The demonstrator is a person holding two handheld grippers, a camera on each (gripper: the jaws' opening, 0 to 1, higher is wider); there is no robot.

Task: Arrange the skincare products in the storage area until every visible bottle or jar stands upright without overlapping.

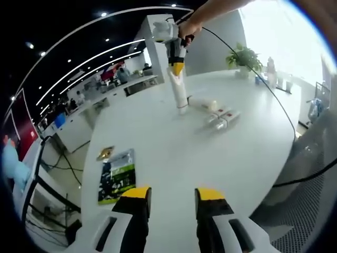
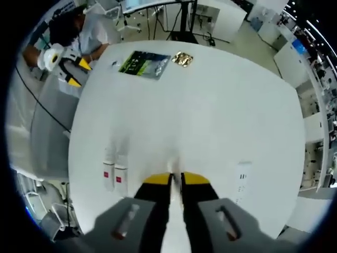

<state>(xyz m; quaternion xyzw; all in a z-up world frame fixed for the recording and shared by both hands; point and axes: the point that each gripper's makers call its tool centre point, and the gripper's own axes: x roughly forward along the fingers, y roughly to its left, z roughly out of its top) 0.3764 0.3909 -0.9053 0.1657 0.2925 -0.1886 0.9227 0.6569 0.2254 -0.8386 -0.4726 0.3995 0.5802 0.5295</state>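
1. Open-plan office, dark ceiling with strip lights, desks and people in the background; work happens on a big white tabletop [image 1: 174,158] with rounded corners.
2. In the left gripper view the right gripper [image 1: 177,67] comes down from a person's hand [image 1: 189,29] and pinches the top of a white tube [image 1: 180,92], which stands upright near the far edge of the tabletop with its base touching the surface.
3. In the right gripper view the jaws are nearly together with that white tube [image 2: 176,182] between them, so I read them as clenched on it.
4. Left gripper [image 1: 174,196] hovers over the near edge, jaws parted, nothing between them: released.
5. Two small white bottles with red labels [image 1: 224,118] lie flat side by side just beside the tube, toward the right edge; in the right gripper view the same pair [image 2: 115,174] lies parallel, touching or almost.
6. Another white tube [image 1: 204,103] lies flat right next to the standing one; one more flat white item [image 2: 241,182] shows on the other side; type unclear.
7. Green booklet [image 1: 117,175] and gold foil packet [image 1: 105,153] near the left edge, well apart from the products.
8. Step in hand, my read: standing the tube up.
9. To do it well: keep it vertical, press the base flat before letting go, open slowly, lift straight up so the jaws don't drag it over.
10. Risk: a tall narrow tube tips easily and the lying tube is close; leave a gap so nothing overlaps.
11. Bottles and the other tube are not yet upright.
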